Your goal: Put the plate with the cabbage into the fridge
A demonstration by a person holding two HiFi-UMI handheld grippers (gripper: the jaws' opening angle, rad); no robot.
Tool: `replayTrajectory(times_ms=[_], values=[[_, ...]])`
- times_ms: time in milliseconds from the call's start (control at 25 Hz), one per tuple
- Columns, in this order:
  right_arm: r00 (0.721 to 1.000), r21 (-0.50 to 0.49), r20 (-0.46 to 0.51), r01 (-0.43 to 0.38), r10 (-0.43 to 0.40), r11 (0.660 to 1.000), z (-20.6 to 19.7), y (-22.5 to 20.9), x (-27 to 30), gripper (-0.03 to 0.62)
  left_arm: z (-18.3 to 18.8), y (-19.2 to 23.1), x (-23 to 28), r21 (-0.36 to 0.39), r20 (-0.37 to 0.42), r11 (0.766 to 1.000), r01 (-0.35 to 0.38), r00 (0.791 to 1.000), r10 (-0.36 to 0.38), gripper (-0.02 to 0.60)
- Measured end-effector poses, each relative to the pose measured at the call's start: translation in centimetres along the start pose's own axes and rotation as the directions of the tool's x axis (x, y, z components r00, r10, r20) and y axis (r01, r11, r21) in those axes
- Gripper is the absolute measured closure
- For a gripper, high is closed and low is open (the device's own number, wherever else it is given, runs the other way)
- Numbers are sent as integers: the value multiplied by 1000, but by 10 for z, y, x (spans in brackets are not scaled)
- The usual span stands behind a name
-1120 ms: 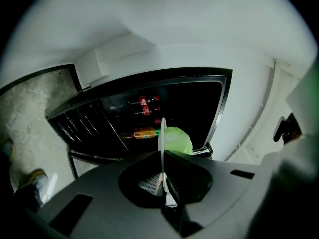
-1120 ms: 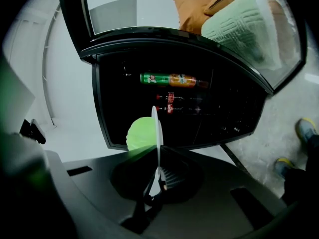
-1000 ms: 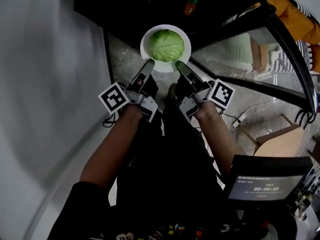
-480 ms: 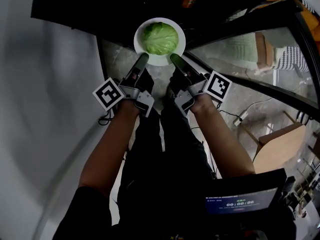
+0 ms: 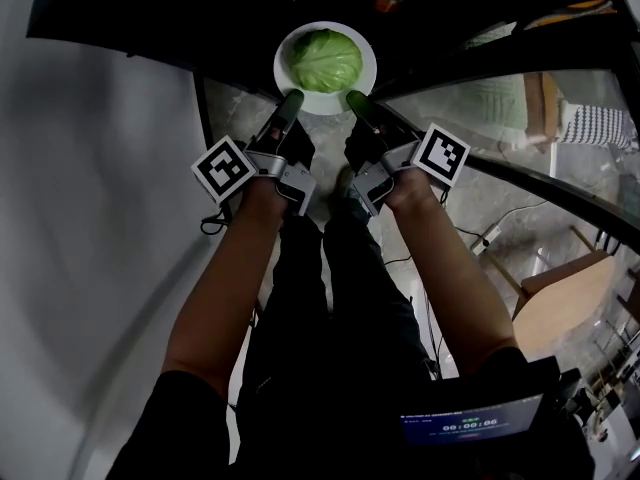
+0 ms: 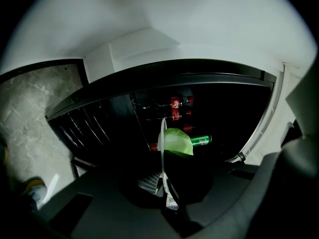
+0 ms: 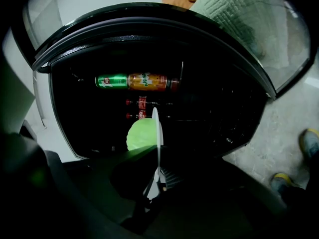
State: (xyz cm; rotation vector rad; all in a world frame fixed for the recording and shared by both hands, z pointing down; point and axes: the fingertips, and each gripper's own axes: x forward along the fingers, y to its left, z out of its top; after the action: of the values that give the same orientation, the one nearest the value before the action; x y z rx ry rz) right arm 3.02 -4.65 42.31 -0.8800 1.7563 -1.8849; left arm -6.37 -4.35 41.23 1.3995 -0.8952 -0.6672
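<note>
Left hand-held gripper (image 5: 289, 103) is pinched shut on the near-left rim of the white plate (image 5: 283, 68). The cabbage (image 5: 325, 60) sits in the middle of the plate. The plate is up in the air, right at the mouth of the dark open fridge (image 5: 140, 13), with cola bottles (image 6: 177, 103) and a green can (image 6: 202, 140) on the shelves behind it. Right hand-held gripper (image 5: 356, 101) is clamped on the near-right rim the same way.
</note>
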Motion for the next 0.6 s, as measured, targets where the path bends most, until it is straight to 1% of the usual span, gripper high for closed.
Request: replayTrajectory(times_ms=[120,360,480,600], values=[[1000,7,3,8,-8,1000,-1,1,-1,572,0,-1,-1,7,-10,1000,-8,1000,8,566],[1000,20,8,26,-26,999,-1,2,-2,572,1,1,-4,23,-21,998,-58,998,59,566],[1000,22,8,25,-25,999,0,4,-1,572,2,2,-4,23,-16,998,-66,998,66,566],[1000,28,12,27,-28,999,0,5,-2,572,1,-2,-3,7,-11,998,-59,998,59,566]])
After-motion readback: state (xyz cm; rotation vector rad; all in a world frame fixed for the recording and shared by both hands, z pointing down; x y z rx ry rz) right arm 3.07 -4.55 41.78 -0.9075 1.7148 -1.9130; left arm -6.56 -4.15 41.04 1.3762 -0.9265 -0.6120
